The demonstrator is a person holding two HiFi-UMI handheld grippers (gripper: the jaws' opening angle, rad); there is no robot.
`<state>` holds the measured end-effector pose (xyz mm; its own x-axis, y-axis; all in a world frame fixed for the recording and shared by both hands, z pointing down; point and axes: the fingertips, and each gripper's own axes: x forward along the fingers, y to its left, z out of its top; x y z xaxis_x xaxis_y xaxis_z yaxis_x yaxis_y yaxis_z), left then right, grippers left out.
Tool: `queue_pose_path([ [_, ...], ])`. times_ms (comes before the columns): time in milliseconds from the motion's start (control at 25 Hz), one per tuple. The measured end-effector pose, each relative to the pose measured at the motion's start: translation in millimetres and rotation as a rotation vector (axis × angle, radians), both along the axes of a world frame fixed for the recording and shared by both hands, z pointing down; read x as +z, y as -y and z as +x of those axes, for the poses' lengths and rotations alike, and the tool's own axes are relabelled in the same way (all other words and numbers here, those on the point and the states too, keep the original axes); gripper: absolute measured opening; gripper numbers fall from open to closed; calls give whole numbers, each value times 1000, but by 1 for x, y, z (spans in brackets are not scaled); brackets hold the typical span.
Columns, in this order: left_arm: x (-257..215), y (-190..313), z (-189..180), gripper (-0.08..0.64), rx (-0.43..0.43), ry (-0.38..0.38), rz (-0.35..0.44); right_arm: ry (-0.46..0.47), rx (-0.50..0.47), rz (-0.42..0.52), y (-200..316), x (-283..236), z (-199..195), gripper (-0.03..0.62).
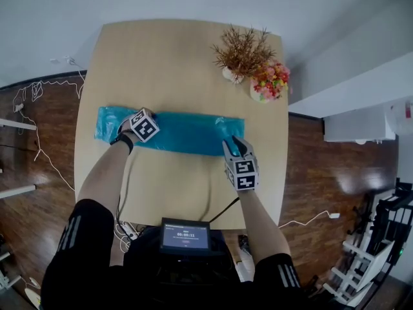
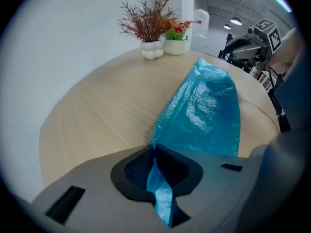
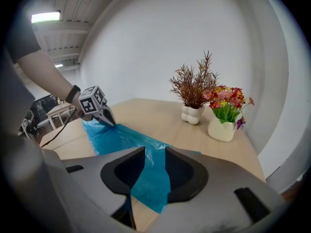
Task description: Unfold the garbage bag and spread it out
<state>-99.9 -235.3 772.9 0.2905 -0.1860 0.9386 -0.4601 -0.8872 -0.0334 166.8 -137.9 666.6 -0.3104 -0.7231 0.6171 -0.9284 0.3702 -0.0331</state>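
Plainly, the left gripper [image 2: 153, 152] is clamped on a pinch of the blue garbage bag [image 1: 187, 134] near its left end, probably to lift a layer for unfolding; the bag lies as a folded strip across the middle of the table [image 1: 168, 57]; at its right end the right gripper [image 3: 154, 154] stands with jaws apart, film between them unpinched, seemingly steadying that end; the potted plants [image 1: 251, 63] sit far right, well apart.
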Motion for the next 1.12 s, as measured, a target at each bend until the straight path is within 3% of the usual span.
queue_pose_path([
  [240,-8,2,-1,4,8,0,93,-11,-10,14,6,-2,-4,156],
  [400,-40,7,4,3,10,-48,214,-22,-45,44,13,-14,-14,156],
  [640,-92,-3,10,3,119,-71,452,-49,-178,90,32,-46,-53,155],
  [760,-114,-17,13,3,194,-66,569,-142,-302,101,41,-51,-77,159],
  [880,-130,-34,17,3,269,-45,667,-309,-478,103,46,-43,-99,180],
  [1000,-144,-51,20,3,301,-33,720,-474,-640,69,48,-27,-112,201],
  [1120,-144,-66,21,3,329,-28,741,-568,-717,-1,48,-10,-110,201],
])
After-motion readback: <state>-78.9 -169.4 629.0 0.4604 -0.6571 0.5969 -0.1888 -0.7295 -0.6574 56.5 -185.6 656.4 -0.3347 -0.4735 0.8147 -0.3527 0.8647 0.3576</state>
